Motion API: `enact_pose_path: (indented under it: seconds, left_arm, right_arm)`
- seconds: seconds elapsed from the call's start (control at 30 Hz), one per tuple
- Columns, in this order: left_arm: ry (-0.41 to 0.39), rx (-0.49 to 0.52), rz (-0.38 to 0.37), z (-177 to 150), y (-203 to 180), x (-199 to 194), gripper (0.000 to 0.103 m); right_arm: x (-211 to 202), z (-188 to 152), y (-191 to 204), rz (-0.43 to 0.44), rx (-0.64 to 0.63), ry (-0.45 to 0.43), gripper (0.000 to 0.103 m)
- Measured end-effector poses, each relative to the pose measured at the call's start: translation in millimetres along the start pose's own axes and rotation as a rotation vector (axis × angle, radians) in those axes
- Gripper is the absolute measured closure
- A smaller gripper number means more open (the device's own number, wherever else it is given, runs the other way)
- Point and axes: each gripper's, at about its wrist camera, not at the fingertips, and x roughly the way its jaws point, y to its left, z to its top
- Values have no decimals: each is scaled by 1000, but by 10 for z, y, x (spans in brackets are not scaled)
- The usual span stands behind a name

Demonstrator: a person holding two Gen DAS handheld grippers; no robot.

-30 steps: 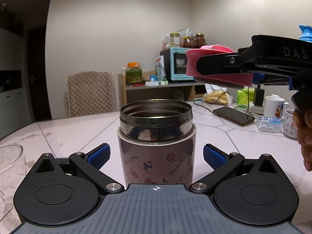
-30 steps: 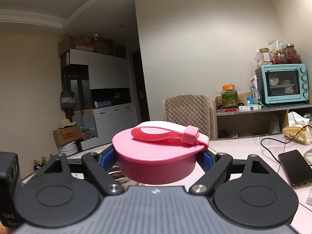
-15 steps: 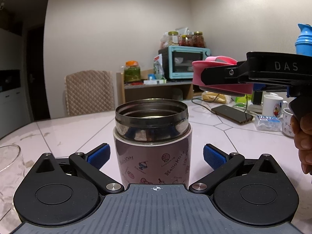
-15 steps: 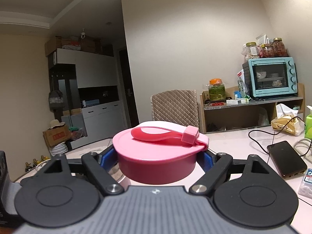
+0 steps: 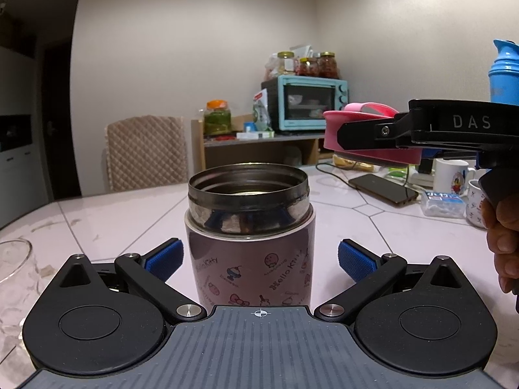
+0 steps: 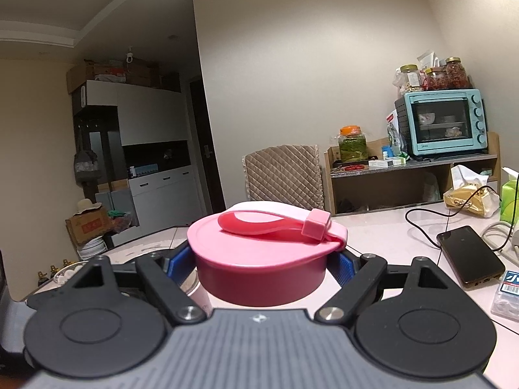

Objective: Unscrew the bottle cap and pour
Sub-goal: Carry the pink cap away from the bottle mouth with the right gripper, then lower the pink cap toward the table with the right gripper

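Standing upright on the pale tiled table [image 5: 97, 217] is a round steel food jar with a purple wrap [image 5: 249, 227]. Its wide mouth is open, with no lid on it. The wrap shows little cartoon pictures and the words "Hello Kitty" printed more than once.

The left gripper [image 5: 258, 256] sits low, right in front of the jar. Its jaws stand wide apart, one blue pad [image 5: 163, 257] on each side of the jar. The left pad is just beside the jar wall and the right one is a little way off. Neither pad presses on it.

The right gripper [image 6: 261, 264] is clamped tight on the round pink lid with a pink loop strap [image 6: 266, 253]. From the left wrist camera, the lid hangs in the air, higher than the jar's rim and off to the jar's right. White letters "DAS" show on the side of that black gripper. A person's hand [image 5: 502, 236] holds its handle, to the right of the jar.

Left of the jar is the edge of a clear glass cup [image 5: 14, 265]. Behind the jar, on the right, lie a black phone [image 5: 382, 189] with a cable, a white mug with a cartoon picture [image 5: 452, 176] and a small clear box with a blue label [image 5: 442, 202]. Its writing is too small to read. Far behind the jar, a light blue toaster oven [image 5: 305, 103] sits on a wooden shelf.
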Motion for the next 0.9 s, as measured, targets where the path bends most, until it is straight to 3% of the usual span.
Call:
enact_pose_path:
  seconds: [0.9]
  left_arm:
    - [34,-5,-16,-46,18,33,0]
  right_arm:
    - [116,-202,-37,-63,-2,83,18]
